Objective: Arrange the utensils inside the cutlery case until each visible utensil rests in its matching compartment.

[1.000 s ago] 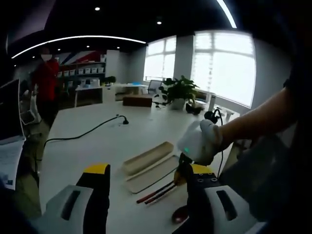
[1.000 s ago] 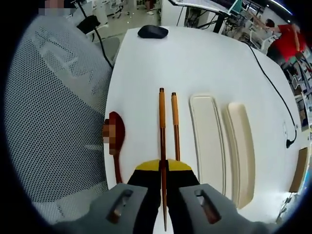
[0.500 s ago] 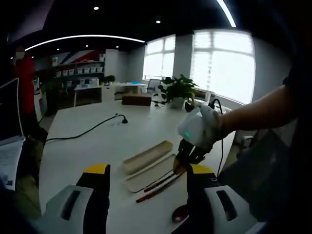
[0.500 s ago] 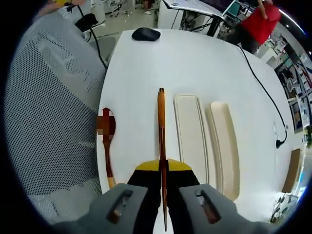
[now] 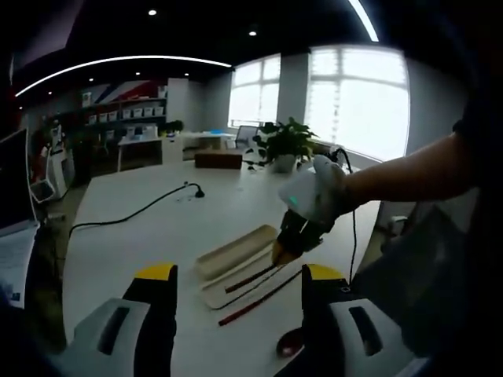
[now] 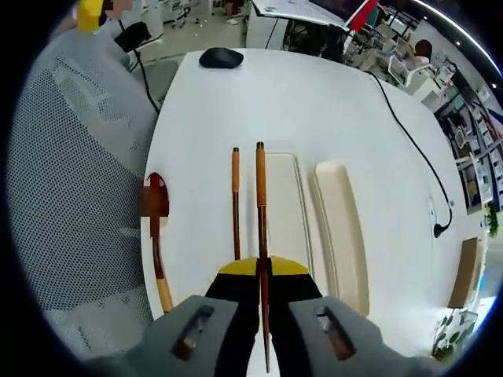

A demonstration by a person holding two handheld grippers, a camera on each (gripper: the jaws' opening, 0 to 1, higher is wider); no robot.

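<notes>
Right now my right gripper [image 6: 262, 271] has its yellow-tipped jaws pinched tight on a long brown wooden chopstick [image 6: 260, 204], which runs straight up the middle of the right gripper view. Its far end lies over the near edge of the flat cream cutlery case tray [image 6: 284, 212]. Just left of it, a second brown wooden chopstick [image 6: 235, 200] lies on the white table [image 6: 314, 102], roughly parallel. Further left, near the table edge, rests a dark red-brown wooden spoon [image 6: 156, 243] with a pale handle end. On the other side of the tray lies the cream case lid [image 6: 338, 228], long and rounded, just beside it. A black computer mouse [image 6: 221, 57] sits at the far end of the table, and a black cable [image 6: 416, 141] trails along the right side. A grey mesh chair back [image 6: 78, 188] stands beside the table.

From the left gripper view, my left gripper [image 5: 236, 306] holds nothing, its jaws spread wide apart above the table. Between them I see the right gripper [image 5: 289, 245] out ahead, held by a white-gloved hand [image 5: 314, 200], with the chopstick angled down toward the tray [image 5: 244, 276]. A potted green plant [image 5: 287, 149] stands at the table's far end before bright windows.
</notes>
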